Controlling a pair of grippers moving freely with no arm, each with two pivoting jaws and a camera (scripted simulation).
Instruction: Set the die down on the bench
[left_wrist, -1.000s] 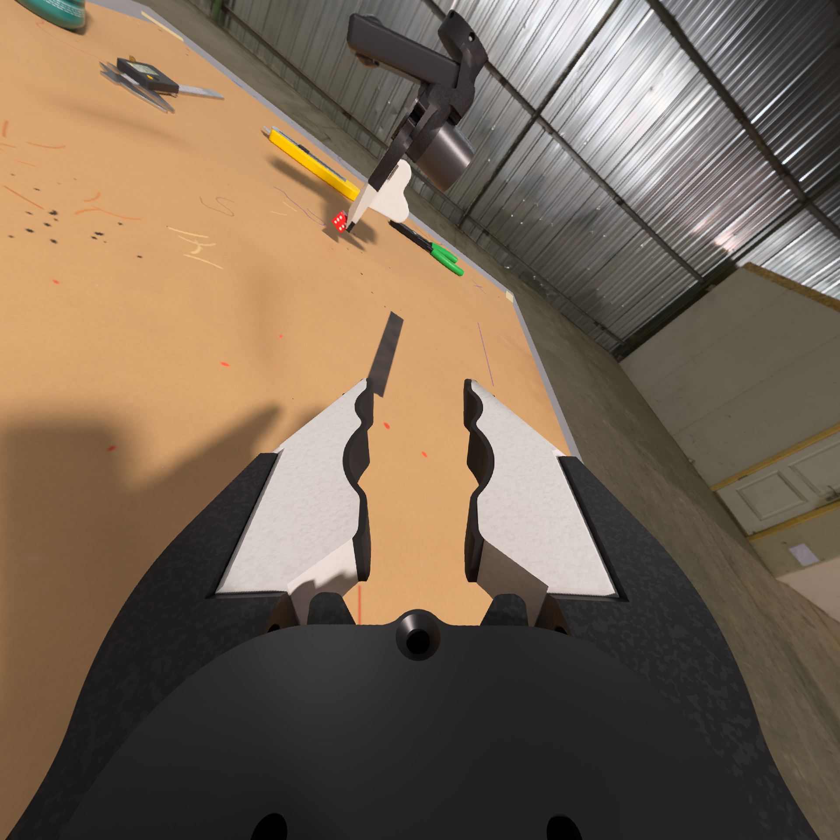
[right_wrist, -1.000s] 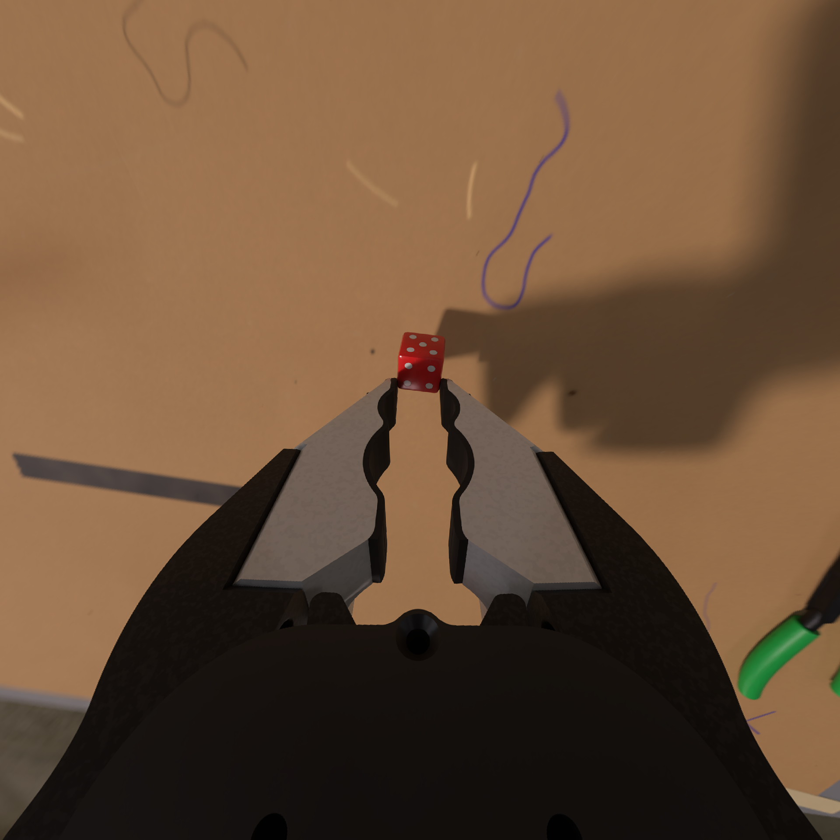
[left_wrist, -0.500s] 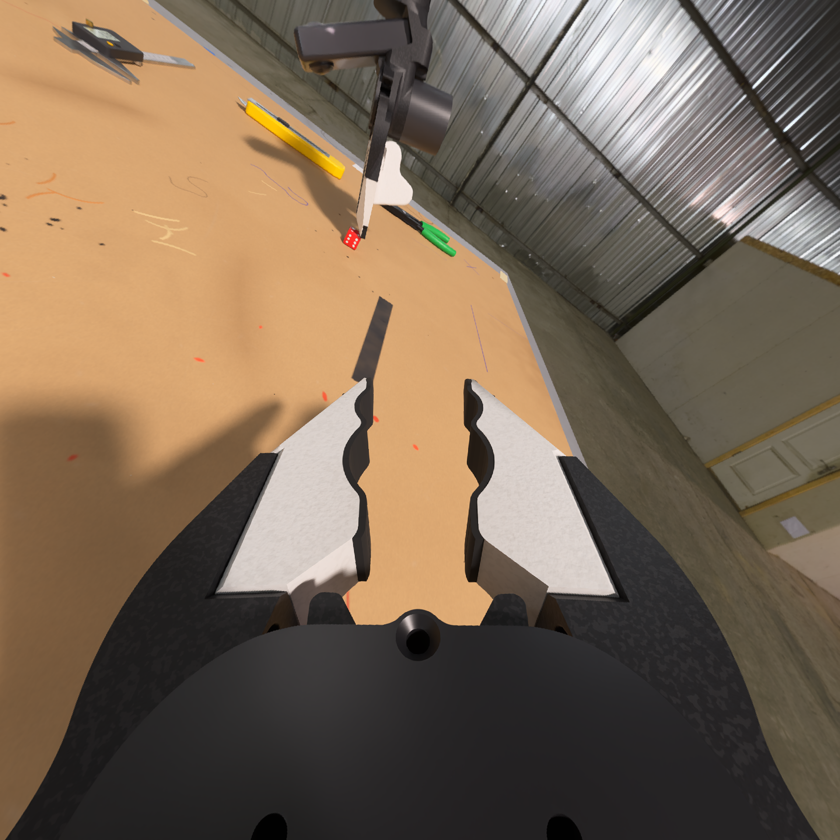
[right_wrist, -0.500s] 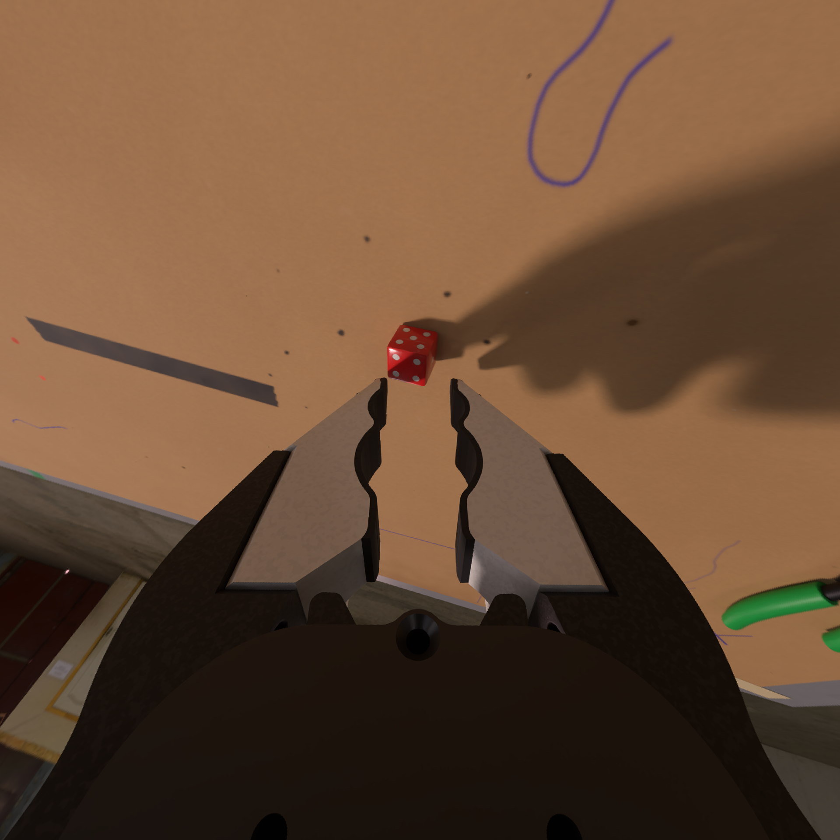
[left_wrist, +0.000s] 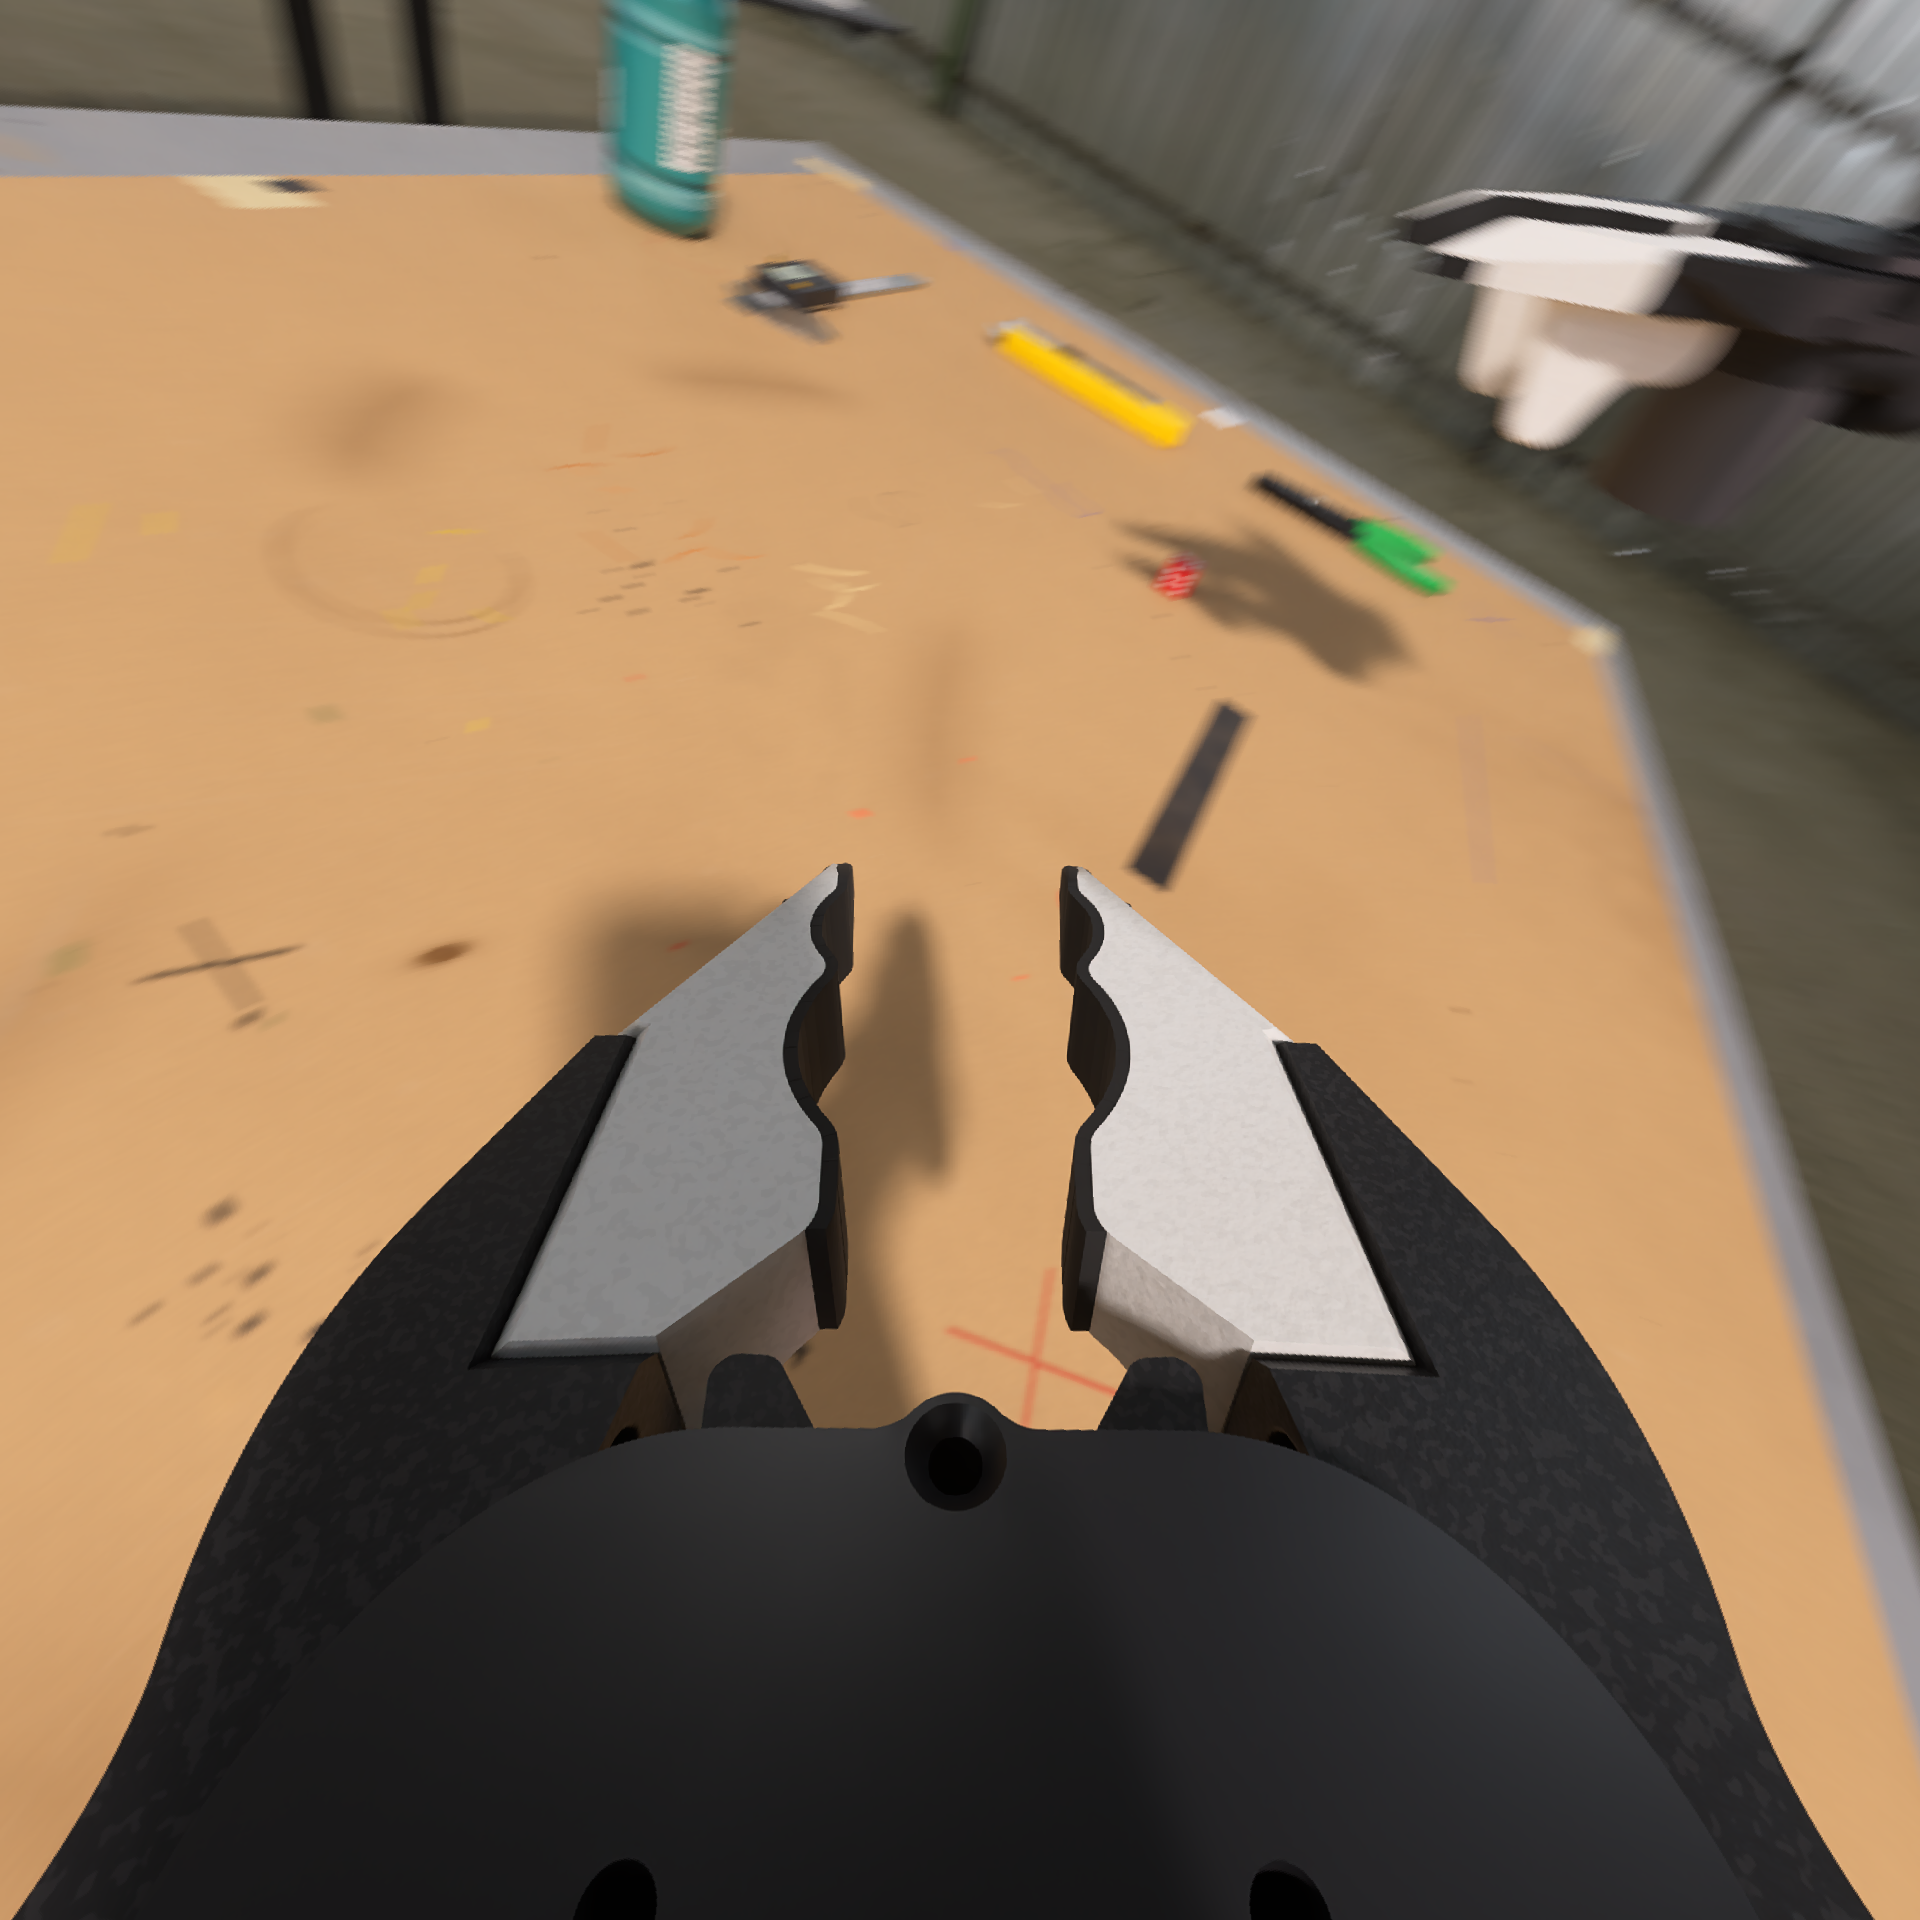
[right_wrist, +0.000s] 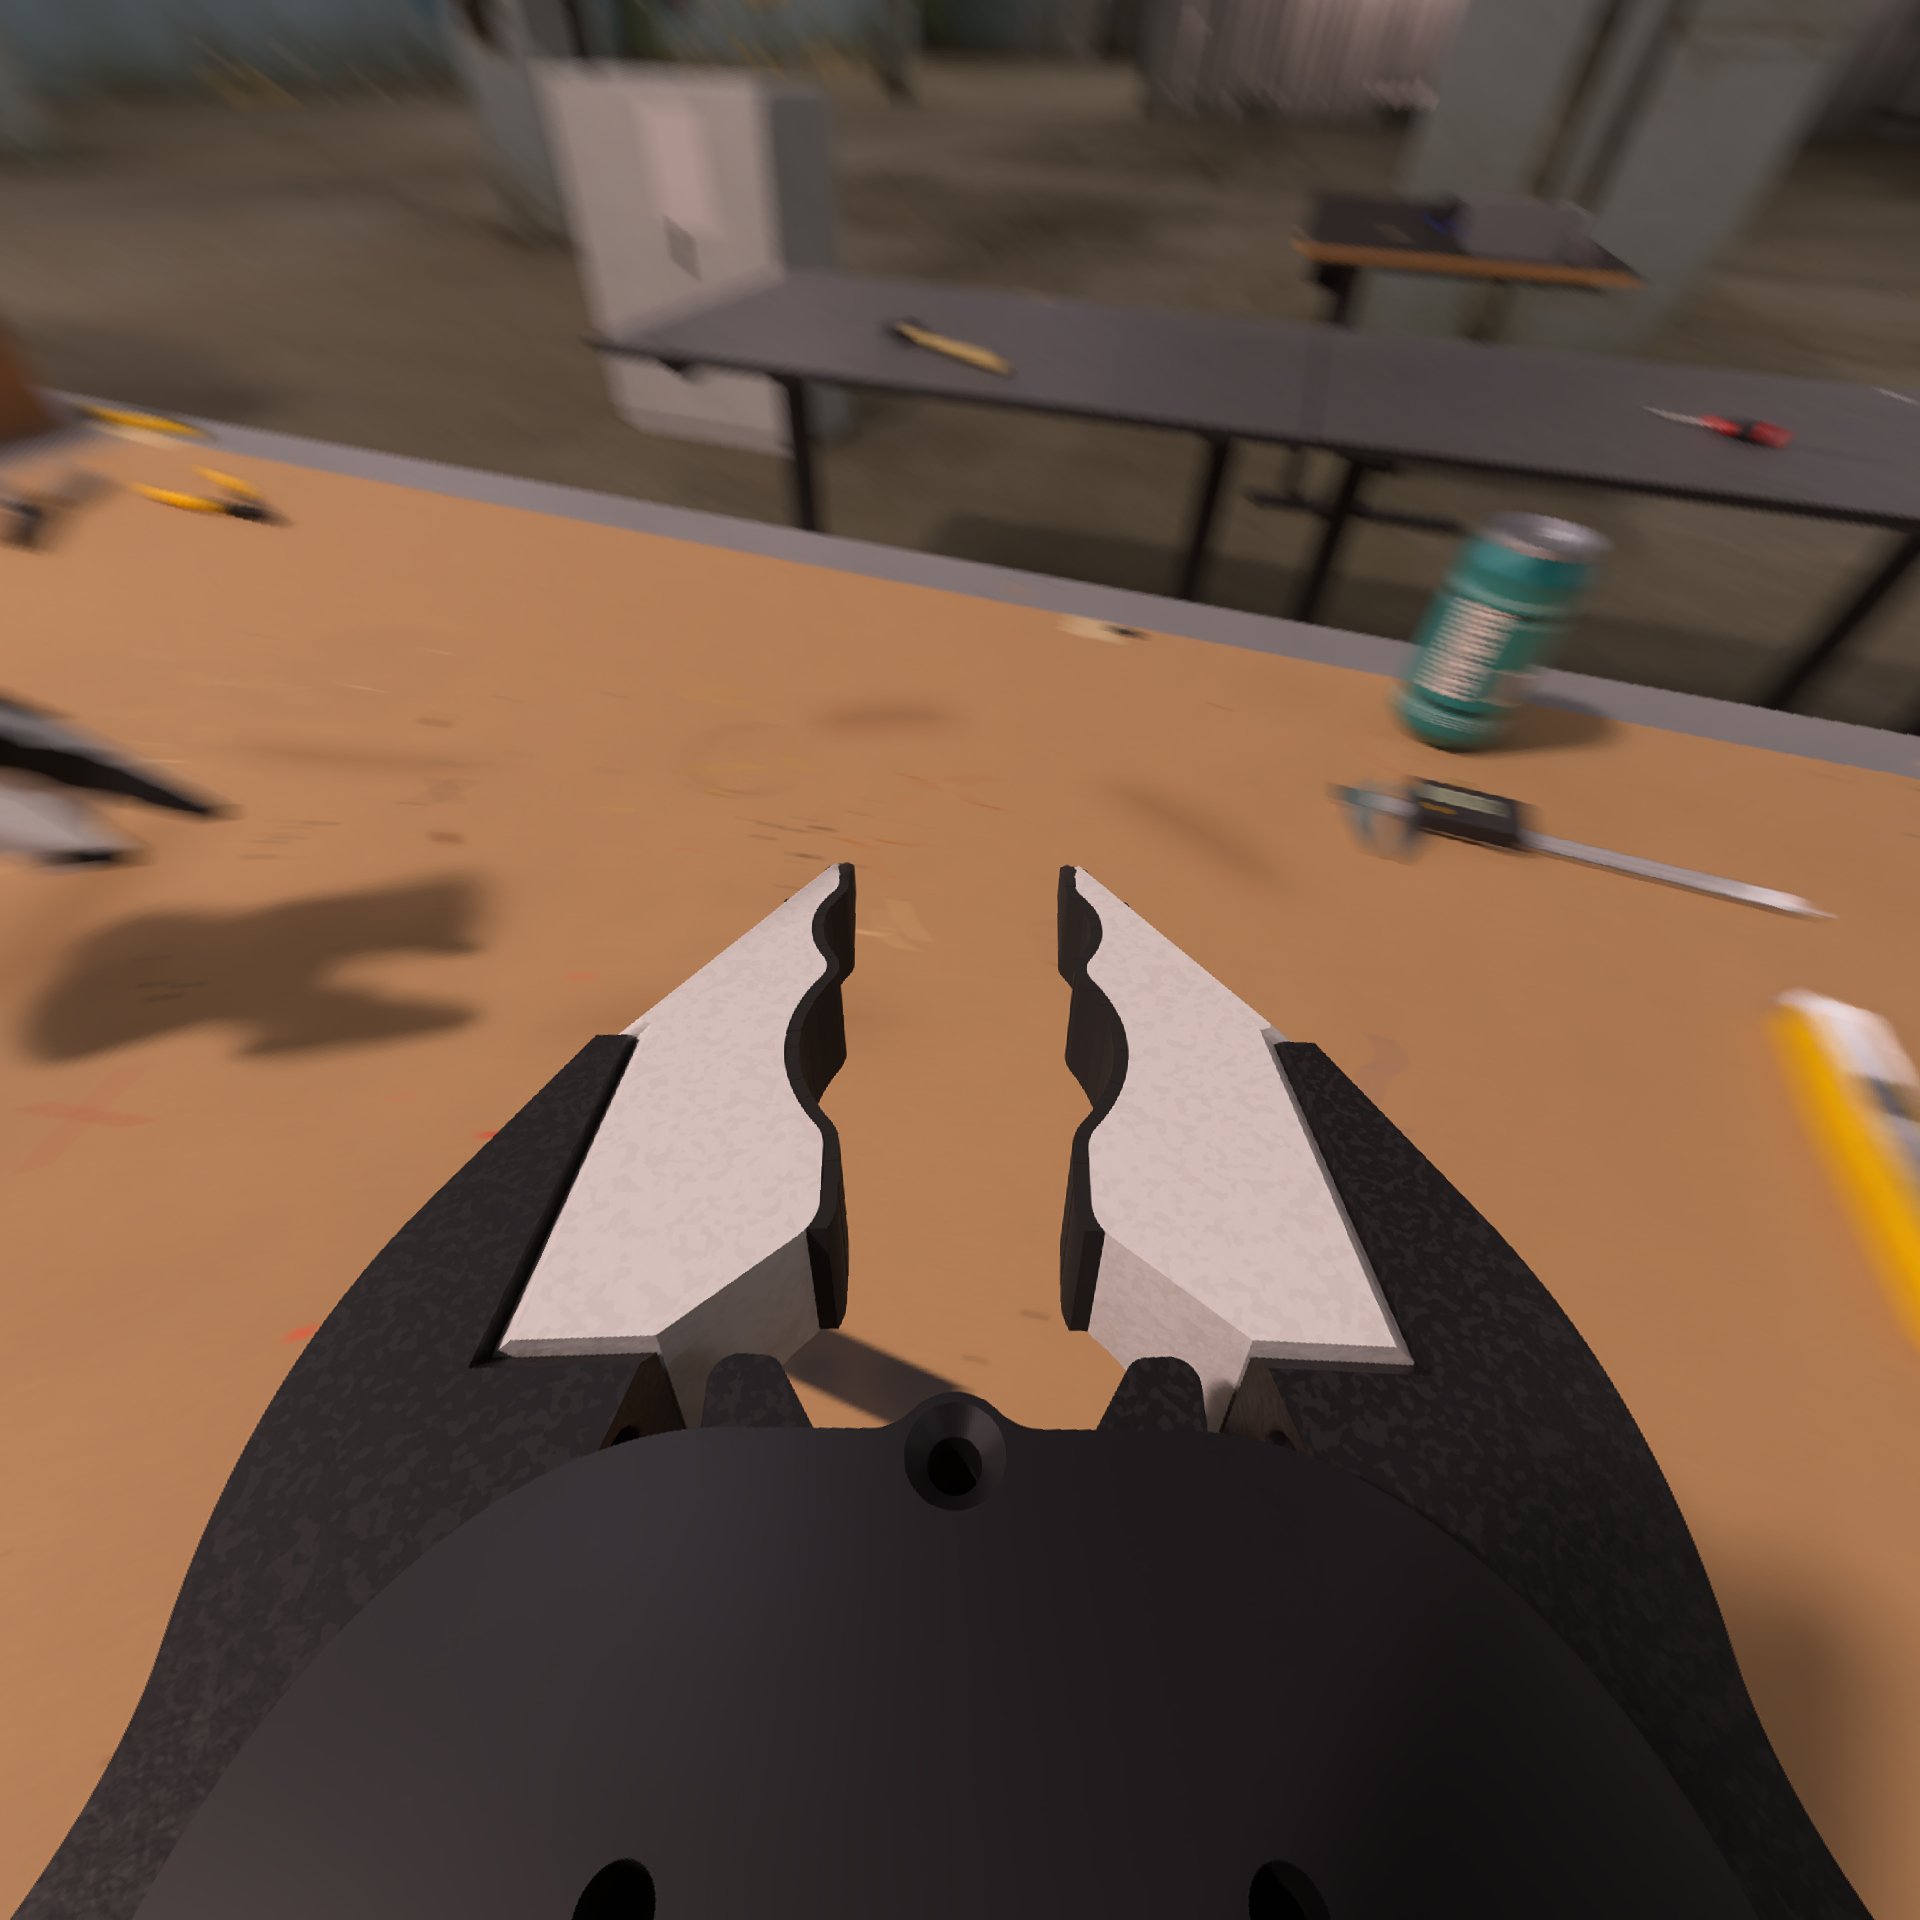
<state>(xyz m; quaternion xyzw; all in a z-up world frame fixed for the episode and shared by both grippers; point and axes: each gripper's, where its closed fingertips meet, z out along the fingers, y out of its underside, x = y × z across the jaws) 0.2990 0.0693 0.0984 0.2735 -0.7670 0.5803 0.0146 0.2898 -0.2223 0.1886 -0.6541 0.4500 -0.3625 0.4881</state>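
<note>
The small red die (left_wrist: 1177, 577) lies on the tan bench (left_wrist: 520, 727) at the far right in the left wrist view, free of any gripper. My left gripper (left_wrist: 954, 883) is open and empty above the bench. My right gripper (right_wrist: 954, 883) is open and empty; it also shows in the left wrist view (left_wrist: 1579, 312), raised at the upper right, well above and to the right of the die. The die is out of the right wrist view. The left gripper's fingers (right_wrist: 62, 790) show at the left edge of the right wrist view.
A teal can (left_wrist: 670, 114) stands at the bench's far edge. A digital caliper (left_wrist: 816, 291), a yellow utility knife (left_wrist: 1091, 384), green-handled pliers (left_wrist: 1361, 535) and a dark strip (left_wrist: 1190, 795) lie on the bench. The bench's right edge (left_wrist: 1704, 935) runs close by. Grey tables (right_wrist: 1247, 384) stand beyond.
My right gripper let go of the die, opened wider, rose and swung away to look across the bench. My left gripper turned too. The die stays on the bench.
</note>
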